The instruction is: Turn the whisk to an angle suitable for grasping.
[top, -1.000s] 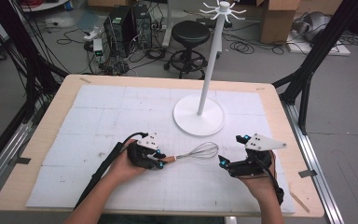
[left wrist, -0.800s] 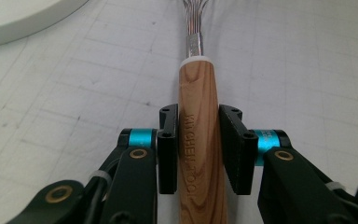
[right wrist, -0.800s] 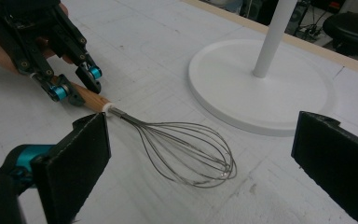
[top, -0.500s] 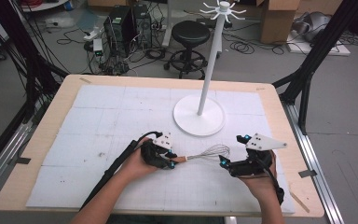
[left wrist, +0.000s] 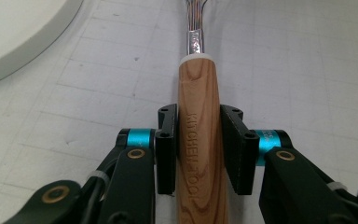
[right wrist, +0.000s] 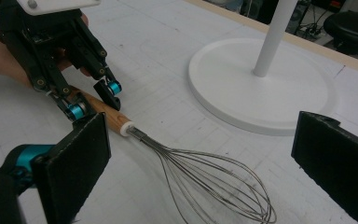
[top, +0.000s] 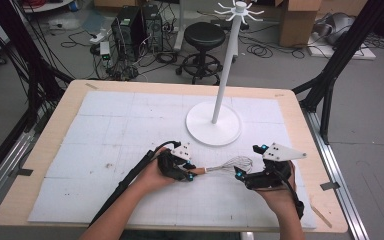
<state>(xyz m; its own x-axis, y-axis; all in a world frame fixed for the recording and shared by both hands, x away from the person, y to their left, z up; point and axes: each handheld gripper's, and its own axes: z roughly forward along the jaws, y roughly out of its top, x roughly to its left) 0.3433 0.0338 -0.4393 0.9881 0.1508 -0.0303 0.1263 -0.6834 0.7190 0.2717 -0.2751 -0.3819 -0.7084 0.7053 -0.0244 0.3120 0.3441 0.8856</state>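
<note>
A wire whisk (top: pixel 236 164) with a wooden handle (left wrist: pixel 198 112) lies low over the white mat, its wires pointing right. My left gripper (top: pixel 191 173) is shut on the handle, and in the left gripper view both black pads (left wrist: pixel 167 149) press its sides. My right gripper (top: pixel 240 175) stands open just right of the wire head. In the right gripper view its pads (right wrist: pixel 77 161) are far apart, with the whisk wires (right wrist: pixel 214 184) on the mat between them and the left gripper (right wrist: pixel 95 100) on the handle beyond.
A white stand with a round base (top: pixel 214 125) and a tall pole (top: pixel 227 60) rises just behind the whisk, hooks at its top. The white mat (top: pixel 105 130) covers the wooden table (top: pixel 45 150). A cable (top: pixel 130 180) trails from the left gripper.
My left gripper has carried the whisk to the right, bringing the wire head close to the right gripper. The right gripper has stayed where it was.
</note>
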